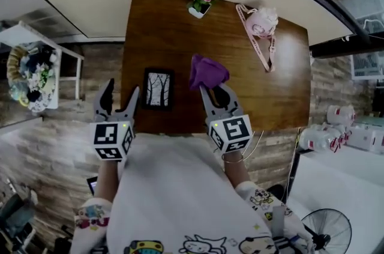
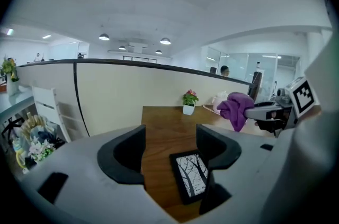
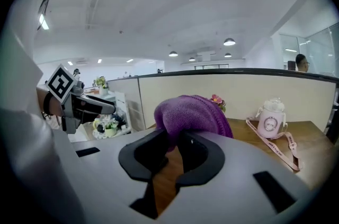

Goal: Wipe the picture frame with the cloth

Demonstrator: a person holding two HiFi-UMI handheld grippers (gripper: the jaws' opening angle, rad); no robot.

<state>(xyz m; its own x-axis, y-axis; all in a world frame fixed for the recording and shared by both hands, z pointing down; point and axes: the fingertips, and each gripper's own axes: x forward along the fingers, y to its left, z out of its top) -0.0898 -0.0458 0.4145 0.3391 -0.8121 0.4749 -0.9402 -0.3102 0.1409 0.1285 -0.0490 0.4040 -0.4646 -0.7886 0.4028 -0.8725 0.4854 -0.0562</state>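
Observation:
A small black picture frame (image 1: 158, 89) with a tree drawing lies flat near the front left of the wooden table (image 1: 180, 30). My left gripper (image 1: 119, 95) hangs open just left of it; the frame (image 2: 192, 175) shows below and between its jaws in the left gripper view. The purple cloth (image 1: 207, 71) is bunched up in my right gripper (image 1: 213, 89), which is shut on it and held above the table to the right of the frame. In the right gripper view the cloth (image 3: 193, 116) bulges over the jaws.
A small potted flower (image 1: 202, 0) stands at the table's far edge. A pink bottle with a strap (image 1: 262, 24) lies at the far right. A white shelf with clutter (image 1: 35, 75) stands left of the table, and a fan (image 1: 327, 232) sits on the floor at bottom right.

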